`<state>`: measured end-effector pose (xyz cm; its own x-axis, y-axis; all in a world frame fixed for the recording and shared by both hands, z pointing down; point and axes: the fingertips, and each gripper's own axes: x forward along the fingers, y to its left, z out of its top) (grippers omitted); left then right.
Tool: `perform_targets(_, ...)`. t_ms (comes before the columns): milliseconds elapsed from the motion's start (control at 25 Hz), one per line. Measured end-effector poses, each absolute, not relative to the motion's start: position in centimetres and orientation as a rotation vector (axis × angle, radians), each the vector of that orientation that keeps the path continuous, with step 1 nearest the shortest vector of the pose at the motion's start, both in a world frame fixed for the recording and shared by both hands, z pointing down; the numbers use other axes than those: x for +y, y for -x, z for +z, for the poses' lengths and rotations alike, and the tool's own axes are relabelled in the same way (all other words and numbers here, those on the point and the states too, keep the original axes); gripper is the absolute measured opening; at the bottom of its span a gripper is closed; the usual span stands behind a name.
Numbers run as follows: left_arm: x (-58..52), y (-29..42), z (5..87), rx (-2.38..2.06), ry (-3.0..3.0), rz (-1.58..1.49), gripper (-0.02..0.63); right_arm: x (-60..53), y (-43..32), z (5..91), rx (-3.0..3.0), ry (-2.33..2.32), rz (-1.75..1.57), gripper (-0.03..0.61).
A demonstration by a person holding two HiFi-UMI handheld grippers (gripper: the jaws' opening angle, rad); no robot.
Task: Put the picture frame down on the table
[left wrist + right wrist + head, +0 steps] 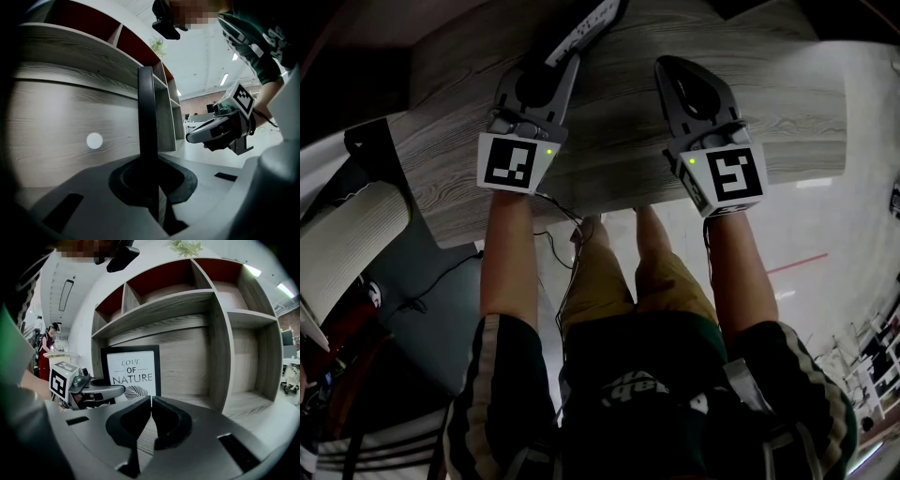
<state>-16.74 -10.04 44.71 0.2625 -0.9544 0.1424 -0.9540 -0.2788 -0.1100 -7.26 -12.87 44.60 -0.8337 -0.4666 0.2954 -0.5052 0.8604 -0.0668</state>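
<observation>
The picture frame [133, 371] is black with a white print reading LOVE OF NATURE, and it stands upright in front of the shelf unit. My left gripper [108, 389] is shut on its side edge. In the left gripper view the frame [146, 117] shows edge-on as a dark upright bar pinched between the pads. From the head view the frame [591, 28] sticks out past my left gripper [565, 58] over the wood-grain table [609, 159]. Its bottom edge is hidden. My right gripper [151, 401] hangs to the right [673, 73], shut and holding nothing.
A wood-grain shelf unit [215, 333] with open compartments rises behind the table. The table's near edge [609, 202] runs just under both grippers. A white ribbed object [347, 244] lies at the lower left. A person [48, 345] stands far off at the left.
</observation>
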Motion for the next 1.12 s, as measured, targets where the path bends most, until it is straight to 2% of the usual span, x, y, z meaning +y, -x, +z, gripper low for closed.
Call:
perform_targets(320,-10.3,17.2,44.7,1.893,2.472,-0.291,0.043,-12.9,7.2,45.1,-2.730,-0.741,0.224,0.035)
perform_targets(600,-10.3,17.5,44.8,1.918,2.463,-0.283,0.101,-13.0,7.1,45.2,-2.728,-0.737,0.225,0.035)
perform_targets(880,-10.0,17.4,44.7,1.917,2.474,-0.268,0.123,-12.8,7.1,45.0,-2.740,-0.732,0.218,0.035)
perform_targets(960,-9.9,17.3,44.8,1.914,2.483,-0.265,0.111,-12.8,7.3,44.8,-2.760,-0.735,0.209,0.035)
perform_targets(1000,-9.8,17.3,44.8,1.919,2.485,-0.260,0.063,-12.7,7.1,45.0,-2.745,-0.738,0.217,0.035)
perform_targets(1120,-9.9,17.4,44.8,1.936,2.478,-0.253,0.058,-12.6,7.1,44.9,-2.756,-0.738,0.212,0.035)
